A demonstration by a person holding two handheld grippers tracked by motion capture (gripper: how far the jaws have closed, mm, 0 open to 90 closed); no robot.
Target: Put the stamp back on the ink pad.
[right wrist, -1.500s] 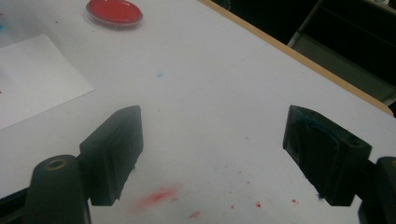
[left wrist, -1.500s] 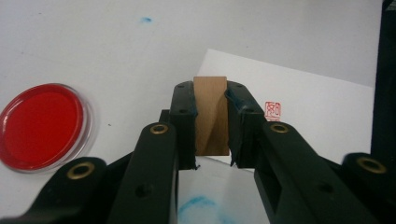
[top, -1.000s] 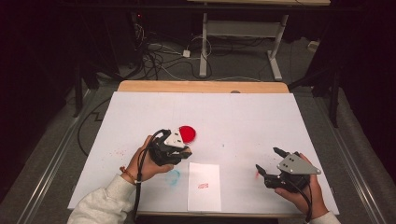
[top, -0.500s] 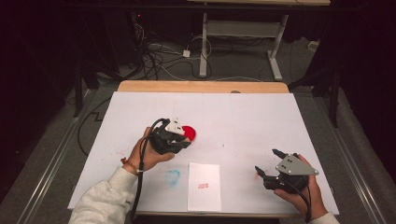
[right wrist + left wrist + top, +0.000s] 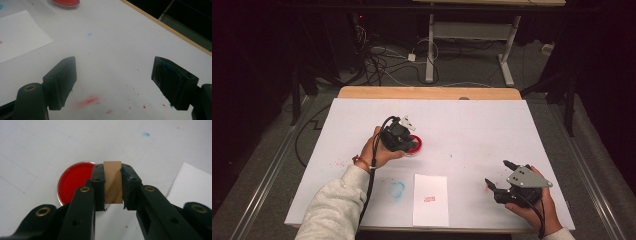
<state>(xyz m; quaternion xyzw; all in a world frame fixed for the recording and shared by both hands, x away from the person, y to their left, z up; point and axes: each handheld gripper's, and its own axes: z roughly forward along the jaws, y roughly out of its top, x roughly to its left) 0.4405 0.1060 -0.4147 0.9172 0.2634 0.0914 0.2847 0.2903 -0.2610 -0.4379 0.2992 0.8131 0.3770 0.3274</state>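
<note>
The left gripper pinches a small wooden stamp block upright between its pads, just beside and above the red ink pad, whose open dish lies on the white table cover. Judging by this, the stamp is being inked or re-inked. The paper sheet, nearer the person than the ink pad, already carries one small red print, too small to read. The right gripper rests spread and empty, well apart from the ink pad, over red smears. No brand or label is legible
</note>
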